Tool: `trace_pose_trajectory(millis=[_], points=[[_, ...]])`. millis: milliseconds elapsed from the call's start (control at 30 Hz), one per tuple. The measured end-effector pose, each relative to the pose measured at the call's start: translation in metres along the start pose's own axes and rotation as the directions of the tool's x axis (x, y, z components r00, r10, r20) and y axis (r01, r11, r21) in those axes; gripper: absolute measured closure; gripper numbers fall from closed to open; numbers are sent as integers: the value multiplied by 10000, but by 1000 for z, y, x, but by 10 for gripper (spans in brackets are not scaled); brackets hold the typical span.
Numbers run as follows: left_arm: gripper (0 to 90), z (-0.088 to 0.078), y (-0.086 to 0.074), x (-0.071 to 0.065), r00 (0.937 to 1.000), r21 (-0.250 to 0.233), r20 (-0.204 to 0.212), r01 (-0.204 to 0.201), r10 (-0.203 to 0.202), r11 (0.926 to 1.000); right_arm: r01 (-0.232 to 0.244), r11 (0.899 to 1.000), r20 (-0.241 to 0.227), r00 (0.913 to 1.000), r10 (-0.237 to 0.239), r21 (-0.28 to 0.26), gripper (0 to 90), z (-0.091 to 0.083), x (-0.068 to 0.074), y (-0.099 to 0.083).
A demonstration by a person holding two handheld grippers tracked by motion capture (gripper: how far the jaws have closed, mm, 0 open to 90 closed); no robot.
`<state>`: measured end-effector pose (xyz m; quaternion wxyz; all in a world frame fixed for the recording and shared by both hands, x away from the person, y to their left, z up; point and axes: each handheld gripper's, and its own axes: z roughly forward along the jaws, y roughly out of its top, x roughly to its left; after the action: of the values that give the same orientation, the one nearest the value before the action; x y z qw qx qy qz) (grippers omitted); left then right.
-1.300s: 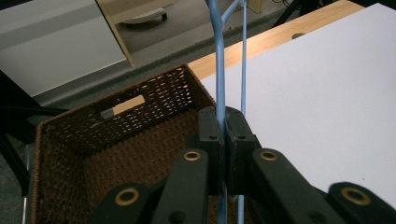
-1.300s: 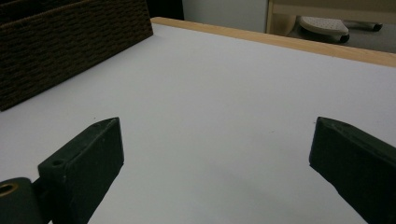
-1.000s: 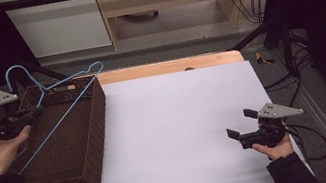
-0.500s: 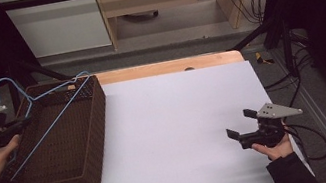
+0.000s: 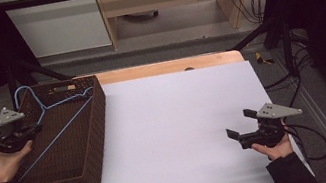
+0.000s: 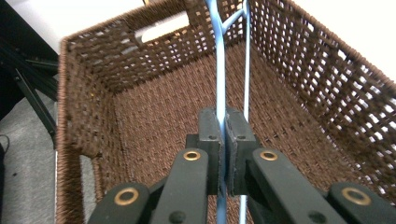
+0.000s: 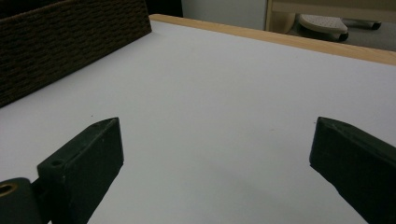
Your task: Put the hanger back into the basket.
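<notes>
A blue wire hanger lies slanted over the brown wicker basket at the table's left end. My left gripper is at the basket's left rim, shut on the hanger's wire. In the left gripper view the hanger runs up between the closed jaws of that gripper toward the basket's far wall. My right gripper is near the table's front right, open, with nothing between its fingers. The right gripper faces bare white table.
The white tabletop has a wooden strip along its far edge. The basket's side is at the upper left of the right gripper view. Cables trail off the table's right side. Cabinets stand beyond the table.
My left gripper has carried the hanger leftward and lower, so it now lies down into the basket rather than standing above it. The right gripper has not moved.
</notes>
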<state>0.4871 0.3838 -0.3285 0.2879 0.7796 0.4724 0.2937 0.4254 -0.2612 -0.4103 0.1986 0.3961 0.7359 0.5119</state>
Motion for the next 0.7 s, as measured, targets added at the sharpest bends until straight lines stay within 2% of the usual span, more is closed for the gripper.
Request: trace_pose_trajectory(millis=[133, 267, 467, 600, 667, 700], points=[[871, 11, -3, -5, 10000, -2, 24, 21, -21, 10000, 42, 10000, -18, 10000, -42, 9, 33, 0, 0, 0], [871, 24, -7, -7, 10000, 244, -58, -9, 10, 9997, 54, 10000, -8, 10000, -54, -16, 33, 0, 0, 0], [869, 38, -14, -9, 9999, 710, -68, 153, -149, 9974, 38, 10000, -8, 10000, -38, 11, 33, 0, 0, 0], [861, 44, -19, -7, 9988, 1027, -18, 482, -482, 9935, 29, 10000, -24, 10000, -29, 4, 33, 0, 0, 0], [785, 43, -20, -4, 9970, 1101, -22, 774, -776, 9909, 44, 10000, -1, 10000, -44, 17, 33, 0, 0, 0], [766, 43, -20, -4, 9970, 1101, -22, 774, -776, 9909, 43, 10000, -1, 10000, -43, 2, 33, 0, 0, 0]])
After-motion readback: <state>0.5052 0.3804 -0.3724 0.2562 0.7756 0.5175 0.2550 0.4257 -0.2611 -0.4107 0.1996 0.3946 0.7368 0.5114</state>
